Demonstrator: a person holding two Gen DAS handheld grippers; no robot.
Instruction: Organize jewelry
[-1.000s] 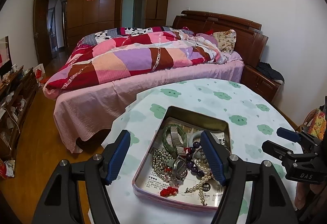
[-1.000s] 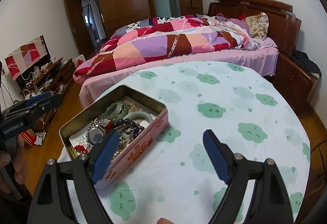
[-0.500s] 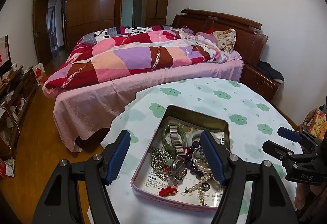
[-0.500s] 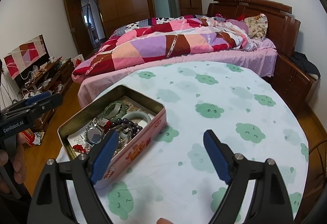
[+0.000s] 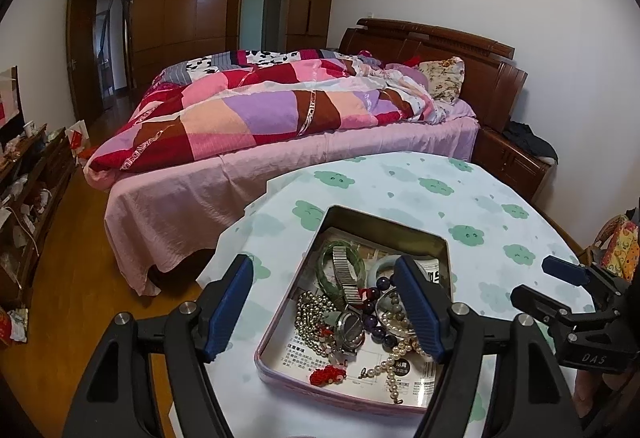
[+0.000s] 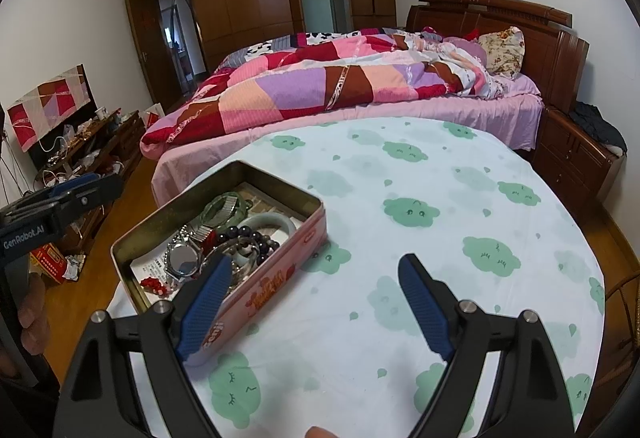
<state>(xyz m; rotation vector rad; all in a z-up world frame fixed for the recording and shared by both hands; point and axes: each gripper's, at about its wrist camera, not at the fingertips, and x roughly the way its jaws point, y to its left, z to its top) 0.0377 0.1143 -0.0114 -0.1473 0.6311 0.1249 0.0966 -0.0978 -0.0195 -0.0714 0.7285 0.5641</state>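
An open pink tin [image 5: 280,318] sits on the table near its left edge. Inside lie a green bangle [image 5: 329,251], a metal-band watch [image 5: 350,330], a silver bead chain [image 5: 310,314], dark beads [image 5: 378,332], a pearl strand [image 5: 390,362] and a red ornament [image 5: 326,376]. My left gripper [image 5: 324,270] hovers over the tin, its jaws opening, pads touching nothing. In the right wrist view the tin [image 6: 272,290] lies left of my right gripper [image 6: 316,266], which stands open over the cloth. The watch [image 6: 182,260] and a pale bangle [image 6: 276,224] show there too.
The round table wears a white cloth with green clouds [image 6: 412,212]. A bed with a patchwork quilt [image 5: 260,114] stands just behind it, a wooden nightstand [image 6: 576,158] at the right. A cluttered low cabinet [image 6: 84,146] lines the left wall across the wood floor.
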